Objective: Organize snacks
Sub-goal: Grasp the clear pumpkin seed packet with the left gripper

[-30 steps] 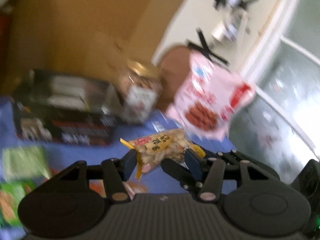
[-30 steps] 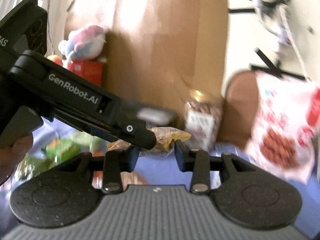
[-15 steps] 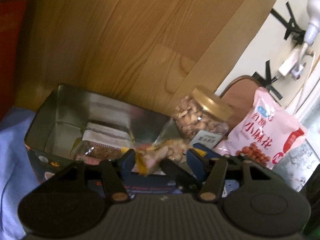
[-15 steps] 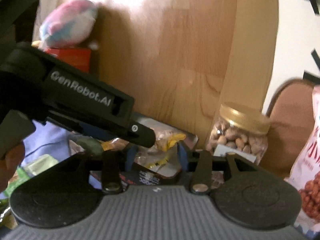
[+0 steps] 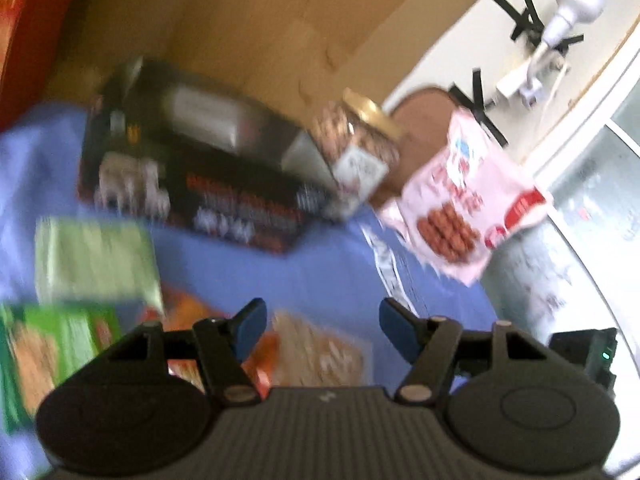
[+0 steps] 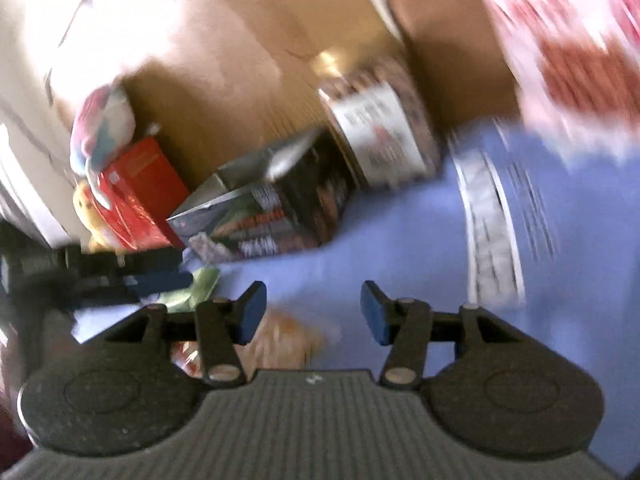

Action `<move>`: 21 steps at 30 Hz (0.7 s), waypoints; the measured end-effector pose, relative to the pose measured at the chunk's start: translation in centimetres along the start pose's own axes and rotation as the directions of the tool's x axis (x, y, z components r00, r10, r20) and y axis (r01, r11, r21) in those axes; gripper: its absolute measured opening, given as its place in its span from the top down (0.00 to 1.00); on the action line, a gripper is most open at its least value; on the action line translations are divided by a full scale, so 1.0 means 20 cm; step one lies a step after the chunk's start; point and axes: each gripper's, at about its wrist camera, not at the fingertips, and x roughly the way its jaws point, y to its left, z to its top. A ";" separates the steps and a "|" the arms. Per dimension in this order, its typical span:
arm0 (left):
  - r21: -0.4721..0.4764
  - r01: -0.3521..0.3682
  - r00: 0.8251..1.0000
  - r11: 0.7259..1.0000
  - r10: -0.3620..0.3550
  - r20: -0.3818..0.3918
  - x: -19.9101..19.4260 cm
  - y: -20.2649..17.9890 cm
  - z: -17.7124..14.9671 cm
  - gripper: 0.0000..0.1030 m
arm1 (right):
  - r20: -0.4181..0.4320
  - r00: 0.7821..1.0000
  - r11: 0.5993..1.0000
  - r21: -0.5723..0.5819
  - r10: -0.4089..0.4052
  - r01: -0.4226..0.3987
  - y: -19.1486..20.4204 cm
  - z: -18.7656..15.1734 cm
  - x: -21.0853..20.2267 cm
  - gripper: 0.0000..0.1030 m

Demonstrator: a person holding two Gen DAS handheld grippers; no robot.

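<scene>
Both views are blurred by motion. My left gripper is open and empty, low over the blue cloth, with an orange snack packet under its fingers. The open metal tin with dark printed sides stands behind, and small packets show inside it. My right gripper is open and empty over an orange packet. The tin lies ahead to its left. The left gripper shows at the left edge of the right wrist view.
A nut jar with a gold lid and a pink snack bag stand right of the tin. Green packets lie on the cloth at left. A wooden board backs the table. A red box and plush toy sit far left.
The left gripper has let go of the peanut packet it held over the tin and has opened. Both grippers have pulled back and down from the tin toward the cloth.
</scene>
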 end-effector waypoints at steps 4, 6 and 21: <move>0.004 -0.013 0.999 1.000 0.013 -0.030 0.05 0.01 -0.09 0.38 | -0.037 0.999 0.993 0.119 0.026 -0.021 -0.05 -0.07 0.04 0.67; -0.023 -0.003 0.999 1.000 0.002 -0.042 0.08 0.05 -0.12 0.39 | -0.038 0.998 0.990 0.138 0.043 -0.037 -0.04 -0.08 0.06 0.69; 0.001 0.086 0.996 0.996 -0.086 0.012 0.06 0.11 -0.16 0.33 | 0.050 0.993 0.969 0.217 0.111 -0.119 -0.01 -0.07 0.12 0.86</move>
